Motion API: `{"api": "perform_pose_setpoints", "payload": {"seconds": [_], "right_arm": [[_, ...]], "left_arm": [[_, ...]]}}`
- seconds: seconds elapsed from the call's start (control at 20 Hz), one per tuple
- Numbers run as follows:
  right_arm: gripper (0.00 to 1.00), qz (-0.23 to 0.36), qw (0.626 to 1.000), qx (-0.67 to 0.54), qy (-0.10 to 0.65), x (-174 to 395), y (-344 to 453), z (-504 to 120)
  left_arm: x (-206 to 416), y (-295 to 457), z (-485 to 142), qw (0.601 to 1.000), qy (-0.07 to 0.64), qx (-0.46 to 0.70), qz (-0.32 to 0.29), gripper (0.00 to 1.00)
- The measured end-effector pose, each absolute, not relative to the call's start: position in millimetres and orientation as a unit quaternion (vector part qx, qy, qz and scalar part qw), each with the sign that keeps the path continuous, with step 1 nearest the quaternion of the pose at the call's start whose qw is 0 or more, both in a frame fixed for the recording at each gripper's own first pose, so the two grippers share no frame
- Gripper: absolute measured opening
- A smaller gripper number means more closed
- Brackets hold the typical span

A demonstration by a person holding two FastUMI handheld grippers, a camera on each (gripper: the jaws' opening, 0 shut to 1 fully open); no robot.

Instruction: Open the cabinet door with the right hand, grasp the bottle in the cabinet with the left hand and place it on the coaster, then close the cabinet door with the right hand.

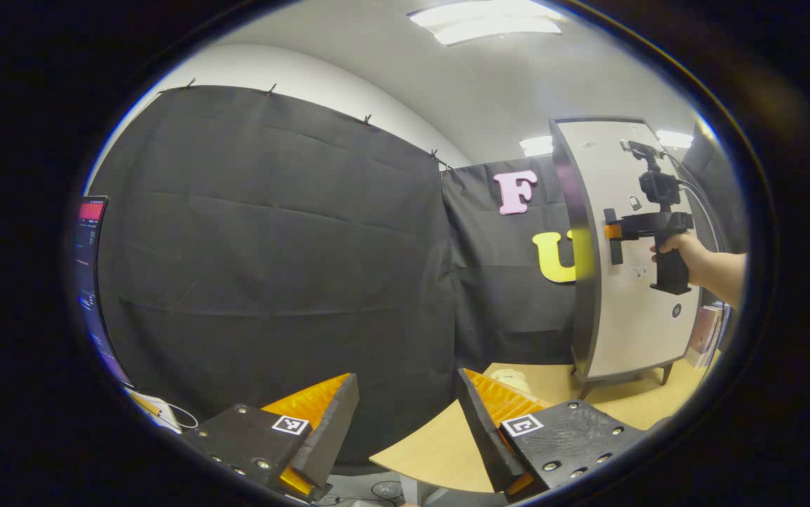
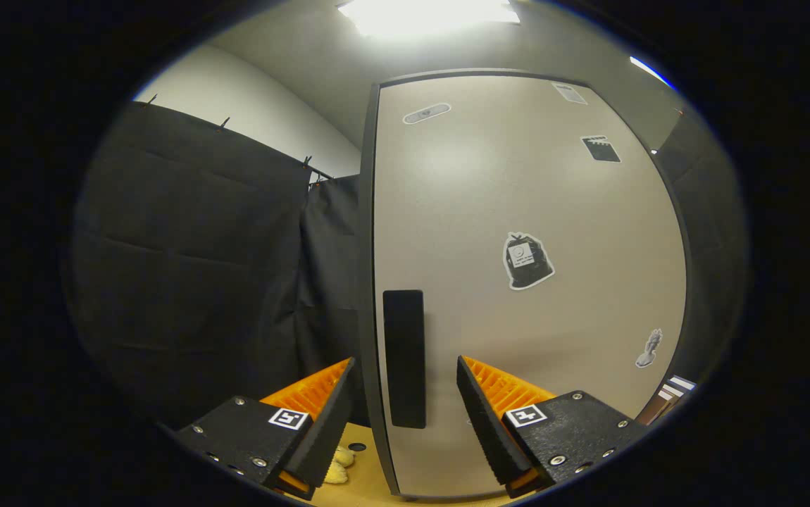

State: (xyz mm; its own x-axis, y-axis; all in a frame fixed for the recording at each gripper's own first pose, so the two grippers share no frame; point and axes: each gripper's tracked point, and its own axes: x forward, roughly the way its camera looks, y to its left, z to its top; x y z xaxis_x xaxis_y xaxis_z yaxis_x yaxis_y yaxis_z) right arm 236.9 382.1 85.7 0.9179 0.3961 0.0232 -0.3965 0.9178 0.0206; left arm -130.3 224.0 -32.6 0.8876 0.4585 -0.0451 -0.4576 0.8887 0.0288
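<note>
Left gripper [image 1: 405, 422]: we log it nearest in the left gripper view, fingers spread wide with nothing between them, hanging off the table's near edge.

Table [image 1: 440, 451]: wooden top; we note a small pale item [image 1: 514, 380] far back on it, too blurred to identify.

Cabinet [image 1: 630, 310]: stands on short legs at the table's far right corner. Its door [image 1: 627, 282] is pale with a dark frame, and stickers dot its face.

Right gripper [image 1: 615, 236]: in the left gripper view we see it held by a hand [image 1: 680, 246] at the door's handle edge. In the right gripper view its fingers [image 2: 486, 415] stand wide apart to either side of the black vertical handle [image 2: 404, 355], touching neither face as far as we can judge.

Door edge: the right gripper view shows the dark frame just left of the handle and books [image 2: 673, 394] at the lower right.

Monitor [image 1: 91, 282]: at far left in the left gripper view.
</note>
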Motion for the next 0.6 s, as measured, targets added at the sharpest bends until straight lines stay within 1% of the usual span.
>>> {"api": "perform_pose_setpoints", "payload": {"seconds": [0.1, 0.15, 0.2, 0.25, 0.3, 0.4, 0.45, 0.5, 0.6], "right_arm": [[0.79, 0.189, 0.982, -0.006, -0.001, 249.7, 387.4, 79.7], [0.77, 0.184, 0.983, -0.010, 0.004, 253.0, 389.6, 77.0], [0.71, 0.181, 0.983, -0.010, 0.006, 256.0, 392.0, 76.3], [0.67, 0.179, 0.984, -0.008, 0.006, 257.8, 395.4, 76.1], [0.59, 0.170, 0.985, -0.009, 0.007, 260.8, 394.8, 75.7], [0.48, 0.145, 0.989, -0.008, 0.006, 262.1, 388.9, 75.0], [0.45, 0.144, 0.990, -0.004, 0.012, 261.4, 388.9, 73.4], [0.35, 0.144, 0.989, 0.000, 0.013, 262.9, 389.5, 74.0], [0.28, 0.148, 0.989, -0.002, 0.027, 261.6, 388.9, 73.4]], "left_arm": [[-133.3, 230.2, -33.2, 0.970, 0.027, 0.005, 0.241, 0.84], [-135.8, 234.4, -33.5, 0.969, 0.026, 0.003, 0.245, 0.84], [-136.6, 237.9, -34.0, 0.969, 0.027, 0.002, 0.247, 0.84], [-137.0, 238.8, -35.8, 0.968, 0.029, 0.002, 0.248, 0.83], [-135.7, 240.6, -36.7, 0.968, 0.030, 0.003, 0.249, 0.83], [-138.0, 244.2, -35.2, 0.967, 0.029, 0.009, 0.252, 0.84], [-139.4, 246.2, -35.3, 0.967, 0.027, 0.009, 0.254, 0.84], [-140.3, 247.4, -34.3, 0.967, 0.025, 0.007, 0.254, 0.83], [-141.5, 244.4, -34.8, 0.967, 0.025, -0.002, 0.252, 0.83]]}}
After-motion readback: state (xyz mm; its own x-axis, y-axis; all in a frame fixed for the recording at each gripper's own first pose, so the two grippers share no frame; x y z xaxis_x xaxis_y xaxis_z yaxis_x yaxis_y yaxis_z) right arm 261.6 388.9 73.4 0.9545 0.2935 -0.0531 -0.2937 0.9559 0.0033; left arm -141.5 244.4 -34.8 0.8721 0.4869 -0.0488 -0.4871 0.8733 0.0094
